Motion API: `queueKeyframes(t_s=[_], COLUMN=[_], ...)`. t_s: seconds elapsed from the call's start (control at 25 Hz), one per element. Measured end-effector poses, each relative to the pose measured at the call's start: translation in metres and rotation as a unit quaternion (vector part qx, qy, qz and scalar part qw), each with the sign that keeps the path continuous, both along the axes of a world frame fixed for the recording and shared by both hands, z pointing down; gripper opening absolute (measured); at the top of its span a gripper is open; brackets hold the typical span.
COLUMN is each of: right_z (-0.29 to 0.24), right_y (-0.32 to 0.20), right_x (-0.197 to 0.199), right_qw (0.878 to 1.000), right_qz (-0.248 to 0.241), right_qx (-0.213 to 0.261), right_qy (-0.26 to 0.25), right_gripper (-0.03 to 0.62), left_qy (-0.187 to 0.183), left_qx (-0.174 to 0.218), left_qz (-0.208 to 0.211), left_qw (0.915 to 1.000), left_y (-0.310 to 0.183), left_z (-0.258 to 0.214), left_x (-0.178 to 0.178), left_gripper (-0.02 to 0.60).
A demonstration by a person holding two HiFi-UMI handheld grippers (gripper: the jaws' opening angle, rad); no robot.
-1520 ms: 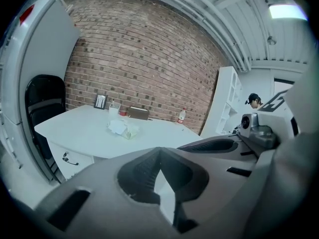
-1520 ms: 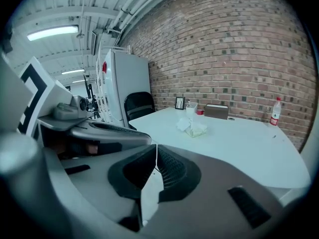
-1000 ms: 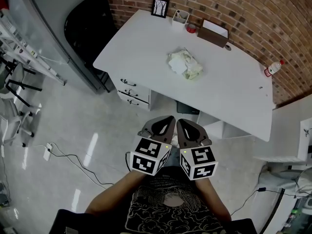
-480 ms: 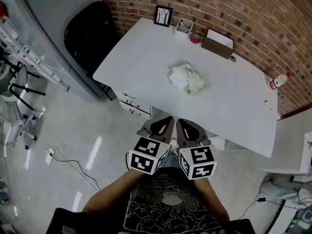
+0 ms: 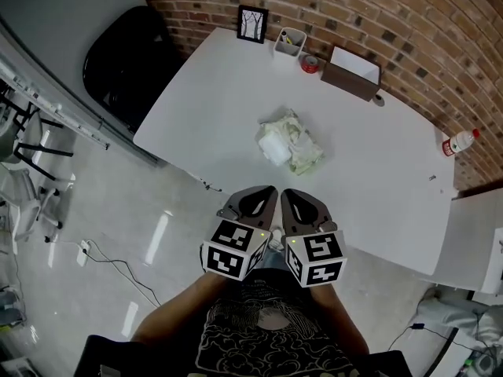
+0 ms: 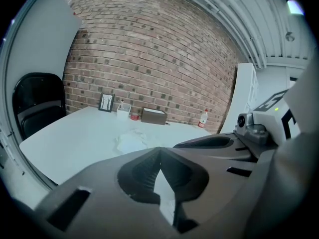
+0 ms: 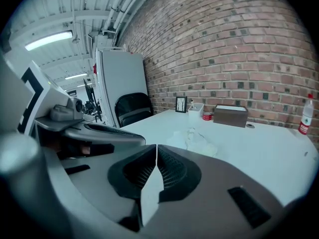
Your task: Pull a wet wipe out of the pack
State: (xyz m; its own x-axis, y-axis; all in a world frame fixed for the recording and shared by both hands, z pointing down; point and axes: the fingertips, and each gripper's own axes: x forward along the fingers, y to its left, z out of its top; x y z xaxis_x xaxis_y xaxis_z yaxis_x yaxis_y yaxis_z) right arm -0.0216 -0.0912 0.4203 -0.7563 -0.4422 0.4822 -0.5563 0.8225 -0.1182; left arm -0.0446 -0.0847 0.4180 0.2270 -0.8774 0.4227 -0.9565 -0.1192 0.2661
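The wet wipe pack (image 5: 288,141), a crumpled pale white-and-green packet, lies near the middle of the white table (image 5: 212,93). Both grippers hover side by side at the table's near edge, short of the pack and not touching it. My left gripper (image 5: 265,195) is shut with nothing in it, and my right gripper (image 5: 291,198) is shut and empty too. In the left gripper view the pack (image 6: 132,140) shows beyond the closed jaws (image 6: 159,152). The right gripper view has the pack (image 7: 194,137) ahead of the closed jaws (image 7: 156,149).
Along the brick wall at the table's far edge stand a framed picture (image 5: 252,23), a white holder (image 5: 289,42), a red roll (image 5: 310,64) and a brown box (image 5: 351,72). A bottle (image 5: 460,141) stands far right. A black chair (image 5: 126,61) is on the left, cables (image 5: 102,250) on the floor.
The table and pack have come nearer in the head view. The two grippers, still shut and side by side, now reach its near edge.
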Motion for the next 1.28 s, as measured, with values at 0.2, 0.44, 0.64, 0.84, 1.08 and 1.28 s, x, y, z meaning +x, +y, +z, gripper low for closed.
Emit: queueKeyframes(t_s=[0.2,0.44,0.64,0.84,1.08,1.28], right_z=[0.005,0.011,0.014,0.018,0.027,0.033], right_y=[-0.032,-0.063,-0.077,-0.085,-0.101,-0.115], right_x=[-0.004,-0.003,-0.008,-0.014,-0.024,-0.035], right_qw=[1.000,0.999,0.998,0.999,0.999,0.999], right_qz=[-0.014,-0.035,-0.041,-0.032,0.006,0.042], right_qx=[-0.012,-0.021,-0.031,-0.033,-0.032,-0.023], right_qy=[-0.007,-0.015,-0.019,-0.012,0.000,0.022], right_gripper=[0.020,0.020,0.020,0.020,0.020,0.020], left_qy=[-0.002,-0.011,-0.021,-0.018,-0.022,-0.013], left_qx=[-0.011,-0.023,-0.029,-0.036,-0.028,-0.035], left_qz=[-0.016,-0.035,-0.044,-0.030,0.004,0.042], left_qw=[0.9998,0.9991,0.9984,0.9987,0.9994,0.9984], left_y=[-0.031,-0.060,-0.074,-0.084,-0.103,-0.116], left_z=[0.005,0.013,0.016,0.021,0.025,0.031], left_x=[-0.003,-0.004,-0.009,-0.011,-0.028,-0.042], left_gripper=[0.012,0.012,0.012,0.012,0.012,0.012])
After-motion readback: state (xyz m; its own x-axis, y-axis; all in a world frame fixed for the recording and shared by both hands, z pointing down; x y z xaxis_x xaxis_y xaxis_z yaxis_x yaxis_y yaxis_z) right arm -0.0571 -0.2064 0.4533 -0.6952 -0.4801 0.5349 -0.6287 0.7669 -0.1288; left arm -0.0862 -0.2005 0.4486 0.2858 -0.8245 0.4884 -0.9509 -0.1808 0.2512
